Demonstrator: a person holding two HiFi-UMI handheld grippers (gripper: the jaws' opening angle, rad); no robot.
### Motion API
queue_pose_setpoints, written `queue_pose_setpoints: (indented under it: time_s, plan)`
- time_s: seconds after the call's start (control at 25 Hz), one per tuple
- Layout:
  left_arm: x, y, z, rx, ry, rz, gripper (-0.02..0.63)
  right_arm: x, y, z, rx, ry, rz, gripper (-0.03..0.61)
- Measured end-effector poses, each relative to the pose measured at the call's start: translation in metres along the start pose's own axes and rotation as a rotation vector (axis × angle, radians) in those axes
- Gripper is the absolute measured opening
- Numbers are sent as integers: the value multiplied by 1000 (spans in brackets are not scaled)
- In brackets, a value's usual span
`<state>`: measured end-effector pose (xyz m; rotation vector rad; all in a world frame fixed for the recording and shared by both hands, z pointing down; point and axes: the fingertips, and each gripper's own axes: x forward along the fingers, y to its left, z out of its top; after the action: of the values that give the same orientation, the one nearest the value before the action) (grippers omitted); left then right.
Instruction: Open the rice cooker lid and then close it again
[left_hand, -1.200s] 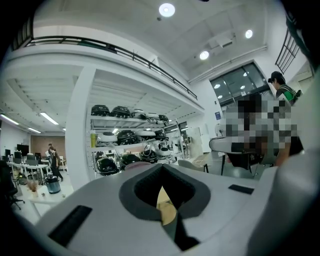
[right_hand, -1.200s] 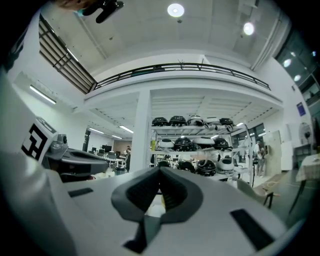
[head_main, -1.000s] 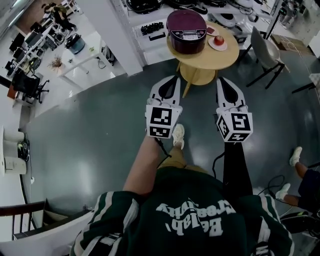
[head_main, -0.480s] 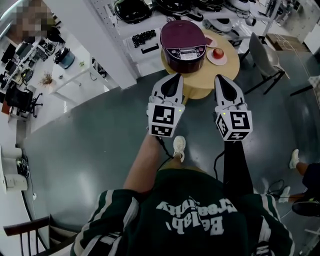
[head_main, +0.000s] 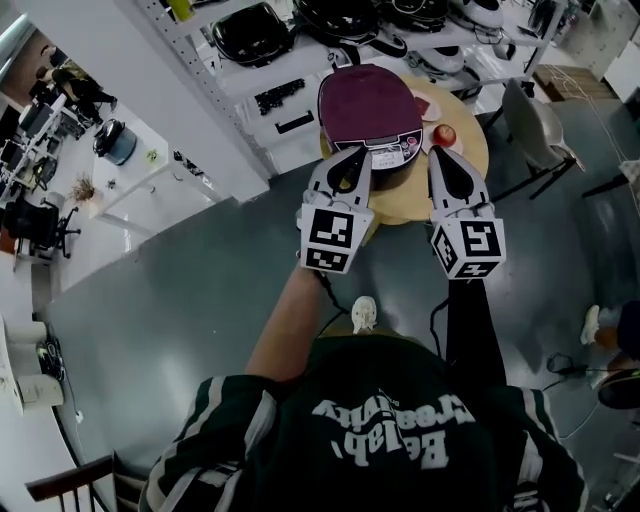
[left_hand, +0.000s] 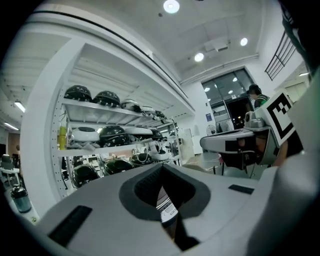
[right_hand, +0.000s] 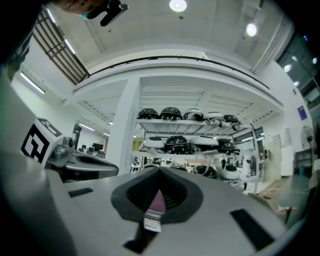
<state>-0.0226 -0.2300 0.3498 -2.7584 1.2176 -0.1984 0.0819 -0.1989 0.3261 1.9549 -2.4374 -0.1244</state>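
We are looking steeply down on a dark grey floor (head_main: 170, 300) that is filling most of the frame. White shelving (head_main: 250, 75) is running along the upper edge and carrying rows of dark, rounded appliances. Our own green top (head_main: 380, 440) with white lettering is taking up the bottom centre.

In the upper centre, a round wooden table (head_main: 468, 165) is standing, with a grey chair (head_main: 530, 105) just beside it at the upper right. The rice cooker (head_main: 368, 100) is sitting on the table's left part, its maroon lid lying down flat and closed, its control panel facing us.

We are holding both grippers side by side at the frame's centre, pointing at the table. The left gripper (head_main: 358, 150) is overlapping the cooker's front edge in the picture; its jaws are meeting at the tips with nothing between them. The right gripper (head_main: 440, 155) is sitting just right of the cooker's panel, its jaws likewise pressed together and empty.

A red apple (head_main: 443, 134) is resting on the table just right of the cooker.
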Motion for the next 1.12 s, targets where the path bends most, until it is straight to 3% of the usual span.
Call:
queue_pose_setpoints:
  time_s: [0.48, 0.72, 1.12]
  plan:
    - [57, 43, -29, -14, 23, -31, 0, 80, -7, -23, -14, 41, 19, 5]
    - [64, 42, -25, -49, -14, -66, -2, 94, 0, -27, -50, 62, 69, 5]
    - [79, 41, -40, -129, 46, -15, -2, 108, -15, -51, -24, 111, 158, 5]
